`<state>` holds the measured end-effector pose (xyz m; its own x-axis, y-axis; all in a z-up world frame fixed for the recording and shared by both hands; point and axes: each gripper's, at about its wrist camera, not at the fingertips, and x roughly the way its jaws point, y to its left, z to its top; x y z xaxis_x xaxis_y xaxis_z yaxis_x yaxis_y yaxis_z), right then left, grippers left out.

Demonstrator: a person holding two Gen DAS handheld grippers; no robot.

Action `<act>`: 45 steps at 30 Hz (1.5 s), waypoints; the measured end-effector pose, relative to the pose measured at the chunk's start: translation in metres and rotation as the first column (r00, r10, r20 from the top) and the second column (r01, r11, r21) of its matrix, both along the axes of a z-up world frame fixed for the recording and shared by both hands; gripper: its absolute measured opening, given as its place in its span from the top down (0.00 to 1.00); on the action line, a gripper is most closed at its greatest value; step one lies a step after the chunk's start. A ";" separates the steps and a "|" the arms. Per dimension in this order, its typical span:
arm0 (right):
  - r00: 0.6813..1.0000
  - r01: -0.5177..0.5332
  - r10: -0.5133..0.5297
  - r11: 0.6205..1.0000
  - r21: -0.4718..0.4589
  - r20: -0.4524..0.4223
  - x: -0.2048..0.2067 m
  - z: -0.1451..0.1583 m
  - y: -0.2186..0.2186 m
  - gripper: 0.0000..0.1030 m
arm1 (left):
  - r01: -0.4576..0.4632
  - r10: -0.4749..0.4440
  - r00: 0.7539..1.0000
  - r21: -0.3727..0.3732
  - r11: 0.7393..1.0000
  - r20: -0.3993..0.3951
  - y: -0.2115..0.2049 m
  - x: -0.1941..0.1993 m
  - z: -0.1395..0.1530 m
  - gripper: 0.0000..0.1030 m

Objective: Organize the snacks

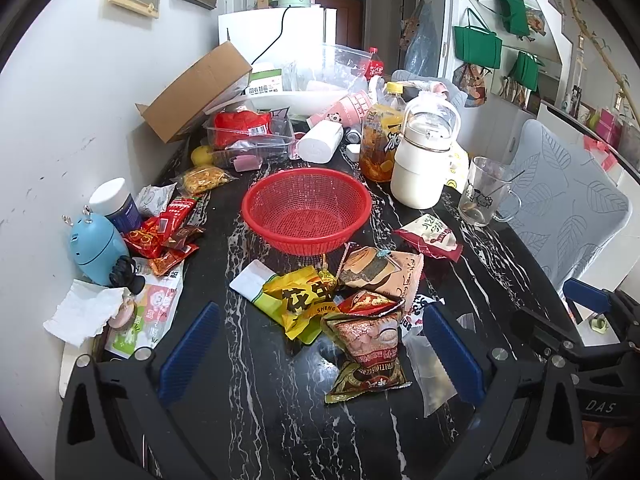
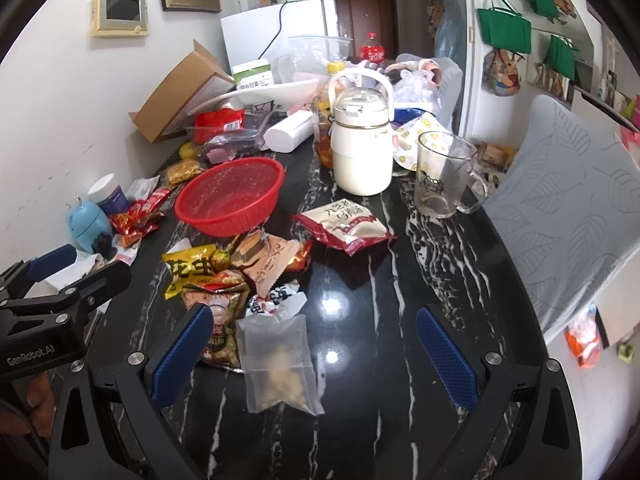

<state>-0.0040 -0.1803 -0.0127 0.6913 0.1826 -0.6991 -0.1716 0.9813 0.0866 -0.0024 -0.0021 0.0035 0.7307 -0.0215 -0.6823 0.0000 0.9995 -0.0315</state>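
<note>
Red basket (image 1: pixel 306 210) empty, snack packets (image 1: pixel 352 304) heaped at its six o'clock.
Both grippers (image 1: pixel 320 354) (image 2: pixel 316 354) gape, holding nothing; light, crinkly packets want pinching at a sealed edge.

We see a glossy black marble-look table (image 2: pixel 360 280), a red plastic mesh basket (image 1: pixel 306 210), shiny foil packets (image 1: pixel 308 300), a clear plastic bag (image 2: pixel 280 364), a glass mug (image 2: pixel 440 172), a brown cardboard box (image 1: pixel 192 92) at upper left, and ribbed blue pads (image 2: pixel 446 356).

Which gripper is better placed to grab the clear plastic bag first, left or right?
Right, probably. The clear plastic bag lies between the open fingers of the right gripper, while for the left gripper it sits under the far finger, off-centre.
</note>
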 end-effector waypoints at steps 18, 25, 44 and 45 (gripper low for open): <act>1.000 -0.012 0.012 1.000 0.003 0.007 0.000 0.002 0.001 0.00 | -0.003 0.003 1.000 0.000 1.000 0.004 0.000 -0.003 0.000 0.00; 1.000 -0.017 0.017 1.000 0.005 0.007 0.000 0.004 0.002 0.00 | -0.005 0.005 1.000 0.000 1.000 0.009 0.000 -0.004 0.002 0.00; 0.999 -0.040 0.040 0.999 0.004 0.015 0.001 0.004 0.004 0.00 | -0.006 0.006 1.000 -0.003 1.000 0.013 0.000 -0.003 0.004 0.00; 0.999 -0.041 0.041 0.999 0.004 0.015 0.000 0.004 0.004 0.00 | -0.006 0.006 1.000 -0.004 1.000 0.013 -0.001 -0.004 0.004 0.00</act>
